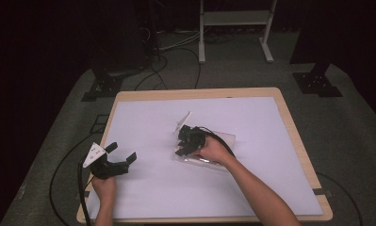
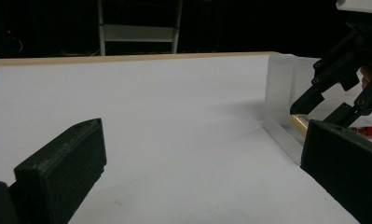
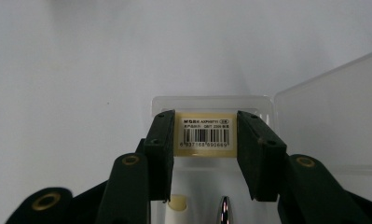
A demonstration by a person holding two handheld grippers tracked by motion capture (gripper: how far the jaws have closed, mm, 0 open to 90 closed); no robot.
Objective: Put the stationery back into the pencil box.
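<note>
While the right gripper (image 3: pixel 204 154) reaches down into a clear plastic case (image 3: pixel 211 105), its two black jaws sit narrow against both ends of a cream eraser (image 3: pixel 205 136) with a white barcode label, clamping it. Eraser is inside the case, near the case's far end wall. Below it in the right gripper view: a silver pen tip (image 3: pixel 224 207) and a cream cylindrical end (image 3: pixel 178 203), both also in the case. Case lid (image 3: pixel 333 116) is swung open to the right in that view, translucent.

High view: right gripper (image 1: pixel 188 141) over the case (image 1: pixel 225 139), right hand (image 1: pixel 214 151) behind it, forearm coming in from bottom edge. Case lies mid-table, slightly right of centre, on the white sheet (image 1: pixel 251 117) that covers the wooden table (image 1: pixel 296 141).

Left gripper (image 1: pixel 122 157): jaws wide apart, holding nothing, near the table's left front, well apart from the case. Grey three-cornered plate on top, left hand (image 1: pixel 104 186) gripping it, cable trailing off the table edge.

Left gripper view: own jaws spread at both lower corners, bare white sheet (image 2: pixel 174 116) between. Case (image 2: pixel 281 93) at right with the right gripper (image 2: pixel 314 109) in it, cream eraser (image 2: pixel 299 123) at the tips, something red (image 2: pixel 370 131) beside it, too small to identify.

Background: grey floor (image 1: pixel 355 122), white frame legs (image 1: pixel 202 37), dark stands, cables.
</note>
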